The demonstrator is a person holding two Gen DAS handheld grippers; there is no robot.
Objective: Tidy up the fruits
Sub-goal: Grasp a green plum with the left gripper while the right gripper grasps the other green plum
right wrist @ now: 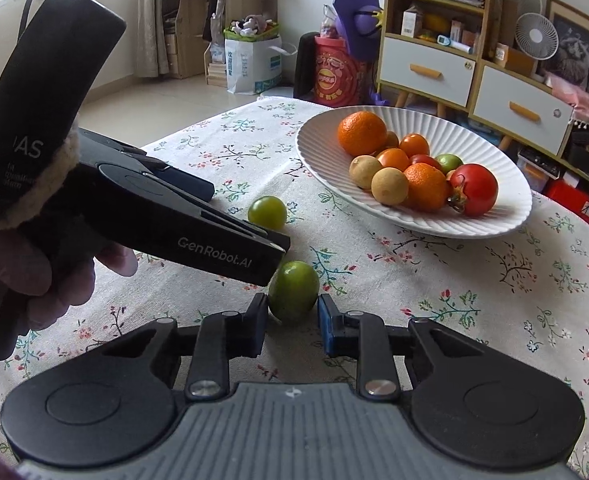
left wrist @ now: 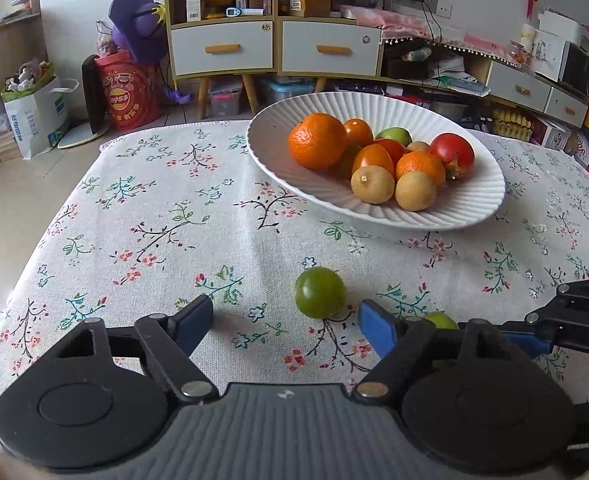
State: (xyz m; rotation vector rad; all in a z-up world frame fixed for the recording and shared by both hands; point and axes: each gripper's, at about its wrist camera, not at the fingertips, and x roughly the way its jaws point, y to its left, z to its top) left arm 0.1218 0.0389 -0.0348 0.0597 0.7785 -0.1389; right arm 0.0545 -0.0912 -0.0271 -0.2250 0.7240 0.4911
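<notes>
Your right gripper (right wrist: 291, 320) is clenched on a small, smooth, glossy green fruit (right wrist: 294, 295), low in the middle of the right wrist view: the blue rubbery pads press its two sides while it sits on the cloth. Your left gripper (left wrist: 284, 320) stands released, its matte black linkage arms spread wide across the bottom of the left wrist view, blue-faced fingers (left wrist: 378, 326) apart from a second round green fruit (left wrist: 320, 297) that lies on the cloth just beyond the fingertips and nearer the right-hand one, untouched. The tablecloth (left wrist: 154, 220) is a coarse, off-white weave printed with thin black branches and small pink and blue flowers. At the upper right of both views sits a broad oval white plate (left wrist: 474, 204) with fine radial ribbing, heaped with rounded fruit: a large dimpled orange (left wrist: 316, 141), smaller oranges, two dull tan balls, a shiny red tomato (left wrist: 452, 152) and a green one. In the right wrist view your hand (right wrist: 54, 276) wraps the left gripper's smooth black handle at the left edge.
</notes>
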